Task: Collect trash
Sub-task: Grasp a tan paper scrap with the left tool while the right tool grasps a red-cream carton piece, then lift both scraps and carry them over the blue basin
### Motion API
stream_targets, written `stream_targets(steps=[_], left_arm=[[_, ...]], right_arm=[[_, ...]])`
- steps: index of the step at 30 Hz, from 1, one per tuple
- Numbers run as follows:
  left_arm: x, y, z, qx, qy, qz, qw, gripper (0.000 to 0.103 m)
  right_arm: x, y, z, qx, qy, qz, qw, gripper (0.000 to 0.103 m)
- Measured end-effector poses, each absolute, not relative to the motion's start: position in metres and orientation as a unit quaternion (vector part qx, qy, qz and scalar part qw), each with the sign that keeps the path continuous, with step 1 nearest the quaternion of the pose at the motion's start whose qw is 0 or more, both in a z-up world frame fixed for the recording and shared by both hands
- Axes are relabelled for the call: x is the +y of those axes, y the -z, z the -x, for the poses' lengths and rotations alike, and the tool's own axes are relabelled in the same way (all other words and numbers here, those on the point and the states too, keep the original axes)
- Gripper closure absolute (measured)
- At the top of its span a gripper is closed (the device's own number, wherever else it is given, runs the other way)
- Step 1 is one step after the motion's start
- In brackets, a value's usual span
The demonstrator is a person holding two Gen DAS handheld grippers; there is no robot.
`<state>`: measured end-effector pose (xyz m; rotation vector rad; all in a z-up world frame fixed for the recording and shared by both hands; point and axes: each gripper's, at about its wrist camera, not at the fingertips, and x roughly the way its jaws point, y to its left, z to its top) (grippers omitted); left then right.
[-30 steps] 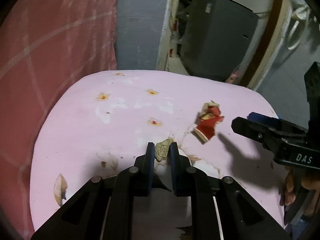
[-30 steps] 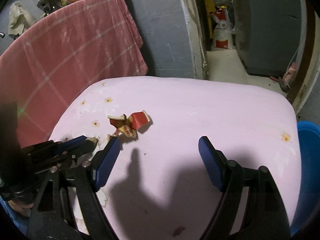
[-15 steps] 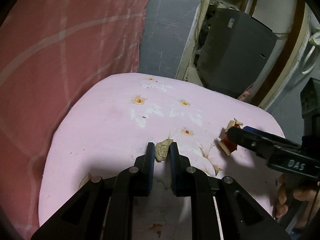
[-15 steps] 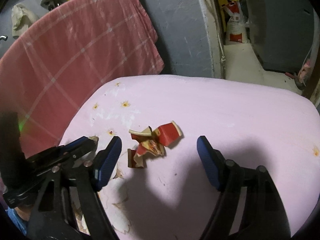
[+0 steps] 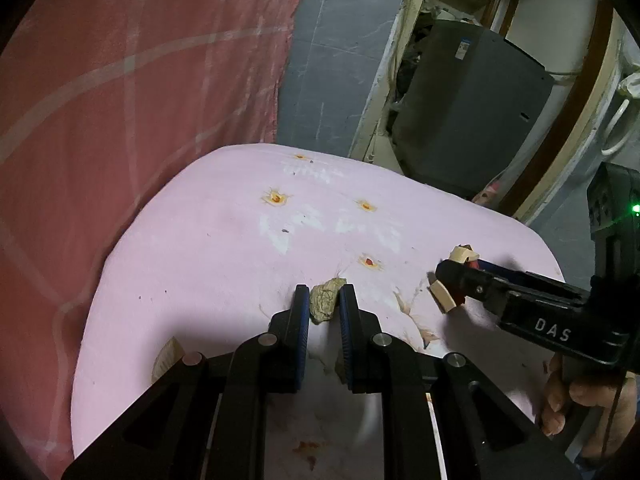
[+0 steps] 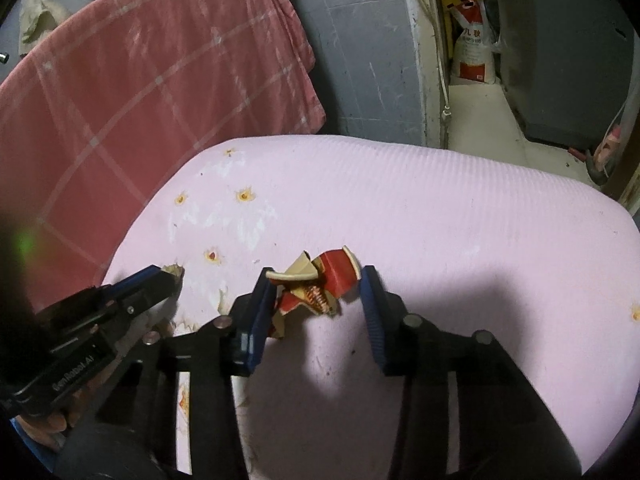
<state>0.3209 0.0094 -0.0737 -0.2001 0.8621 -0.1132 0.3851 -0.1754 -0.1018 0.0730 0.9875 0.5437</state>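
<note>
My left gripper [image 5: 324, 300] is shut on a crumpled tan paper wad [image 5: 326, 302], held just above the pink table [image 5: 208, 248]. It shows at the left of the right wrist view [image 6: 170, 276]. A crushed red and cream paper cup [image 6: 316, 284] lies on the table. My right gripper [image 6: 318, 284] is open, its blue-padded jaws on either side of the cup, close to it. In the left wrist view the right gripper's finger [image 5: 480, 284] covers most of the cup [image 5: 442, 298].
A pink checked cloth [image 6: 140, 92] hangs behind the table at the left. A grey wall [image 6: 360, 40], a doorway and a dark grey cabinet [image 5: 472, 100] lie beyond. A sack [image 6: 474, 48] stands on the floor. The tabletop has yellow flower marks and stains.
My right gripper moved forward and left so the cup now lies between its jaws, which have narrowed. My left gripper, still holding the wad, shifted a little.
</note>
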Motion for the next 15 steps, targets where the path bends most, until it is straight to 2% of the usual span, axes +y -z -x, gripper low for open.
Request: stream_targets(steps=[2,4,10,15], left_arm=[[0.009,0.073,-0.319,0.417,0.055,0.097,0.902,0.091],[0.010,0.073,-0.319,0.416,0.056,0.098,0.903,0.091],[0.003,0.069,-0.310,0.400,0.067,0.101,0.908,0.091],[-0.006,0.057,-0.302,0.372,0.080,0.102,0.919,0.091]], right_arm=[[-0.177,0.102,-0.383,0.469,-0.258,-0.034,0.844,0.076],[-0.180,0.102,-0.380,0.467,-0.258,-0.042,0.845,0.081],[-0.198,0.096,-0.367,0.439,-0.260,-0.078,0.856,0.084],[-0.219,0.077,-0.343,0.387,-0.248,-0.090,0.884,0.085]])
